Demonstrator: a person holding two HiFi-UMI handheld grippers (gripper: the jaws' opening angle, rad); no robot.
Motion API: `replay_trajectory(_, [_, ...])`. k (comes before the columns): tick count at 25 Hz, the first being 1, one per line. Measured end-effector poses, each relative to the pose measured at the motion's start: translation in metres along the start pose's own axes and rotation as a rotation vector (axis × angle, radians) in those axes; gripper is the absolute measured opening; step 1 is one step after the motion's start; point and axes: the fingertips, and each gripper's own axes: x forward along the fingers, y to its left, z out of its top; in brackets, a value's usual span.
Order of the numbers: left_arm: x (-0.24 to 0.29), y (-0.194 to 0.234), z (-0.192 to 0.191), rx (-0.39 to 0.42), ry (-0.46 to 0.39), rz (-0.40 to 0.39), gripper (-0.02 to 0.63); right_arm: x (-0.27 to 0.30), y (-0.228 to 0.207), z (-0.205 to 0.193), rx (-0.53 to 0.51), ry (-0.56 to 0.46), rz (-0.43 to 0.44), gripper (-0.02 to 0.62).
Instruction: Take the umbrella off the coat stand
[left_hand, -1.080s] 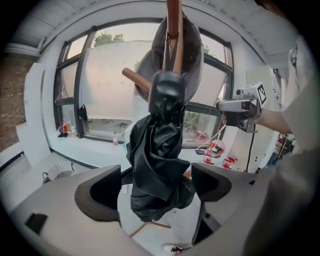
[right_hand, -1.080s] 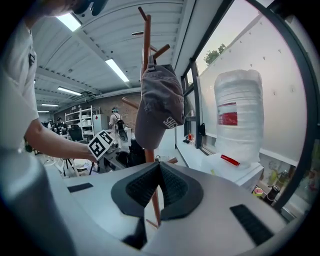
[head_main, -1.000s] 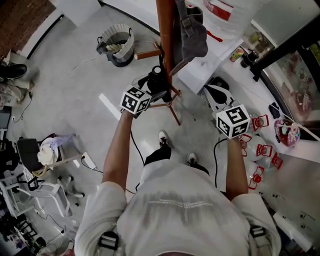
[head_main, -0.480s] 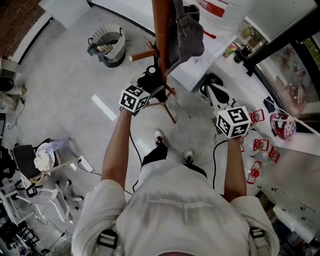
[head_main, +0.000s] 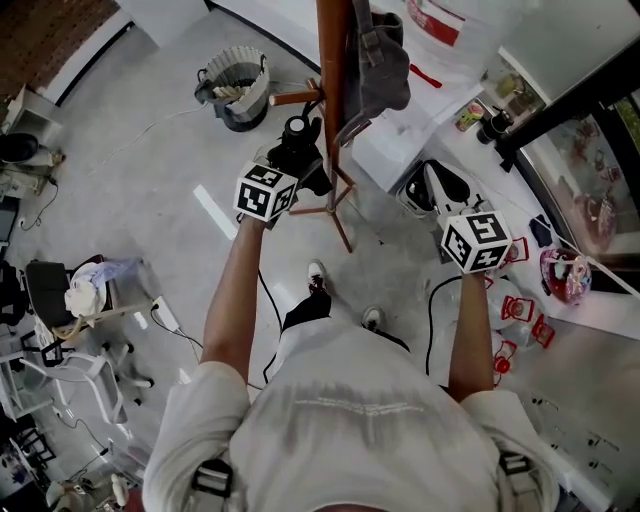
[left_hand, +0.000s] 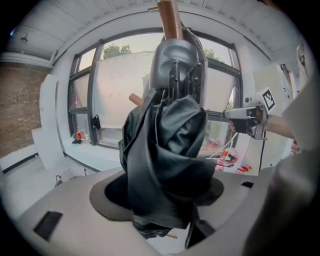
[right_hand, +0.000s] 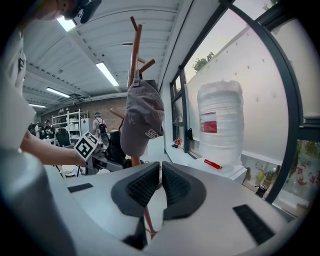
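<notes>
We've raised the left gripper (left_hand: 162, 202), jaws closing round the black folded fabric umbrella (left_hand: 165, 150) standing upright between them; right gripper (right_hand: 161, 187), pressed together and empty, sits farther off.

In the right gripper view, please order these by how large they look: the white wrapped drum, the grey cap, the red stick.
1. white wrapped drum
2. grey cap, nearly equal, so this order is unsure
3. red stick, clearly smallest

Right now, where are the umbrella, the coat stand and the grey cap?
umbrella (left_hand: 165, 160), left gripper view, on its folded black fabric.
coat stand (head_main: 331, 70), head view, on the brown pole.
grey cap (right_hand: 142, 117), right gripper view, on its crown.
</notes>
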Motion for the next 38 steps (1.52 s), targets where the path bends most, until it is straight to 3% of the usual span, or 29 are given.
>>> replay_trajectory(11, [-0.08,0.007,0.042,-0.073,-0.128,0.199,0.301,-0.004,0.013,0.031,-0.126,-0.054,0.086,0.025])
replay_trajectory(19, [-0.137,-0.004,0.062,-0.082,-0.189,0.332,0.301,-0.015,0.026,0.055,-0.142,-0.109,0.159,0.025])
replay_trajectory(38, [-0.29,-0.125,0.031,-0.11,-0.289,0.549,0.301,-0.094,0.103,0.079,-0.266,-0.205,0.312,0.023])
